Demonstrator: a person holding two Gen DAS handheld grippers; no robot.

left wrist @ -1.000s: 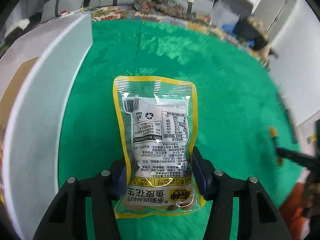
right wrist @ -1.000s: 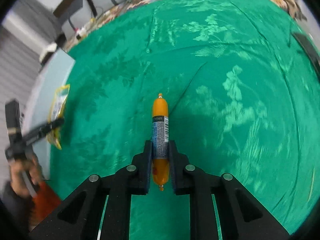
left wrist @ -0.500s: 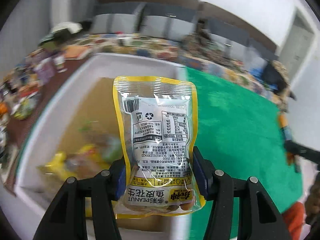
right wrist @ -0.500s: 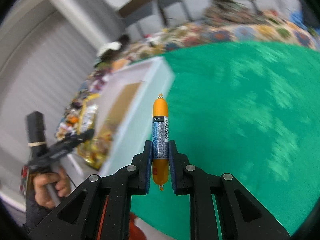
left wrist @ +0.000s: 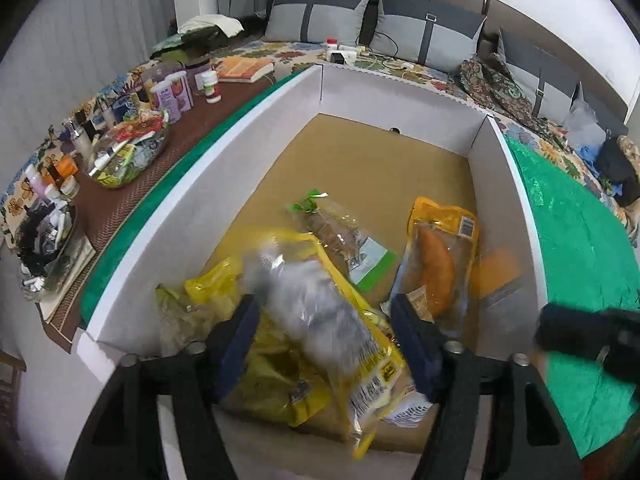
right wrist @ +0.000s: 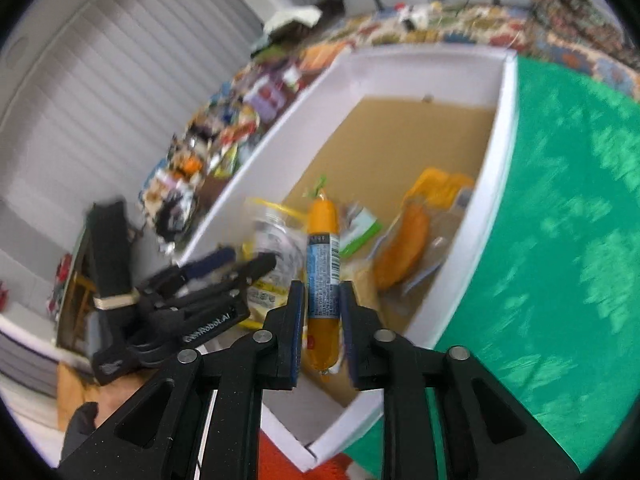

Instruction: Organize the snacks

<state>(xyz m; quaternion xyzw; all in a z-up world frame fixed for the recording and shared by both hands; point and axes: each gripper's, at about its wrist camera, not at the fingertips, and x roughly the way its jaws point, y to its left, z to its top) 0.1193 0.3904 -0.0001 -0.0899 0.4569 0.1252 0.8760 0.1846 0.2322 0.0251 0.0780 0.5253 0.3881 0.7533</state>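
My left gripper (left wrist: 324, 336) is open over the near end of a white box (left wrist: 192, 184). The yellow-edged peanut bag (left wrist: 332, 320) is blurred and tilted between its spread fingers, dropping onto other snack packs. My right gripper (right wrist: 320, 304) is shut on an orange sausage stick (right wrist: 322, 264) with a blue label, held above the box's near corner (right wrist: 496, 184). The left gripper also shows in the right wrist view (right wrist: 224, 268).
Inside the box lie a yellow pack (left wrist: 200, 296), a clear pack with a green label (left wrist: 344, 240) and an orange vacuum-packed snack (left wrist: 436, 264). Green cloth (left wrist: 568, 248) covers the table to the right. Bottles and baskets (left wrist: 120, 148) stand left of the box.
Both grippers swung left from the green cloth to over the box. My left gripper opened and the peanut bag is falling free. The right gripper still holds the sausage.
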